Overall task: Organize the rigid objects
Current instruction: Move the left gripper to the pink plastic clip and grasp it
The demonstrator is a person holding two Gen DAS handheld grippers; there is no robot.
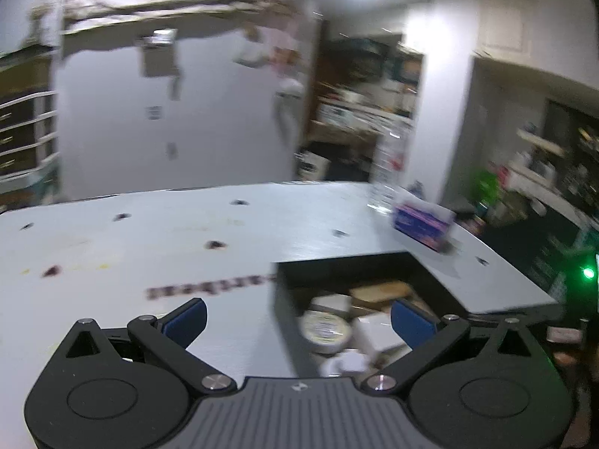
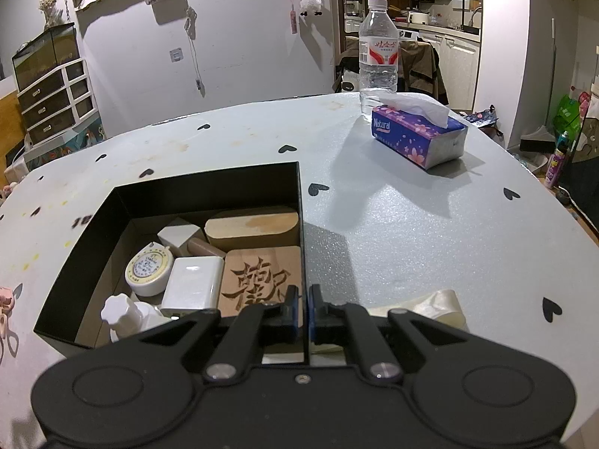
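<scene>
A black open box (image 2: 209, 187) sits on the grey table. It holds a carved wooden coaster (image 2: 258, 273), a wooden block (image 2: 251, 226), a white charger (image 2: 192, 286), a round white tape measure (image 2: 148, 269), a white cube (image 2: 178, 234) and a white bottle (image 2: 119, 314). My right gripper (image 2: 303, 308) is shut on the box's right wall at its near corner. My left gripper (image 1: 297, 318) is open and empty, above the box's left edge (image 1: 280, 299); that view is blurred.
A purple tissue pack (image 2: 419, 134) and a clear water bottle (image 2: 378, 48) stand at the table's far right. A cream ribbon roll (image 2: 438, 305) lies right of my right gripper. The grey table (image 2: 411, 224) has black heart marks. Shelves and drawers stand beyond.
</scene>
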